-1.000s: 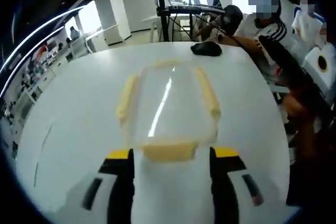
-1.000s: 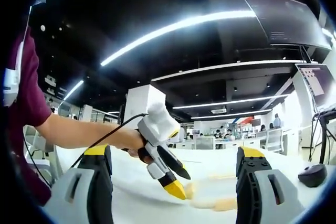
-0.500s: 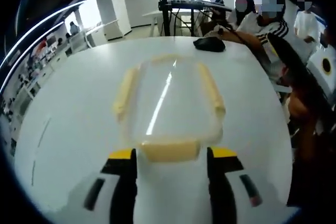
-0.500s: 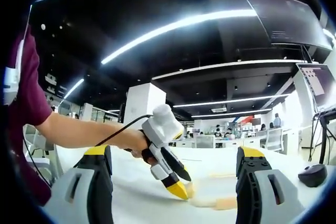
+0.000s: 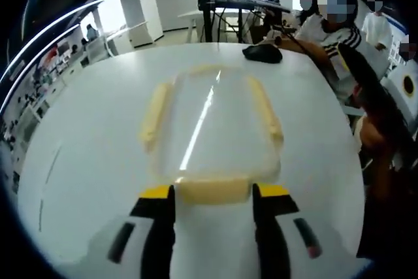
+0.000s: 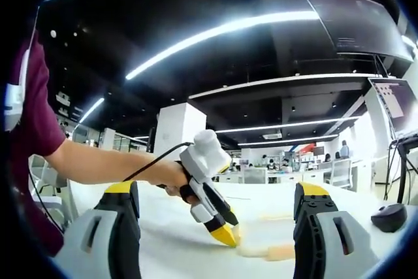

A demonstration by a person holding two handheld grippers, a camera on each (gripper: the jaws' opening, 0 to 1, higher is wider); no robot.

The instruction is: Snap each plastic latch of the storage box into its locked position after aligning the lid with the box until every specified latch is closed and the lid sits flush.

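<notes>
We see a wide white round table [image 5: 85, 135] with a clear plastic storage box with pale yellow latches [image 5: 209, 129] lying on its middle, lid on. Its near pale yellow end latch [image 5: 213, 189] sits between the yellow-tipped jaws of the left gripper [image 5: 213, 194], which stand narrowly parted beside the latch ends. The right gripper [image 6: 215, 197] hovers low beside the table, its 2 jaws wide apart and empty. A small black computer mouse [image 5: 262, 53] rests at the far edge.

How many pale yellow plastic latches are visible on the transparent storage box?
4 pale yellow plastic latches: near latch between the left gripper jaws, left latch, right latch, far latch, which is faint. The transparent storage box hides none.
</notes>
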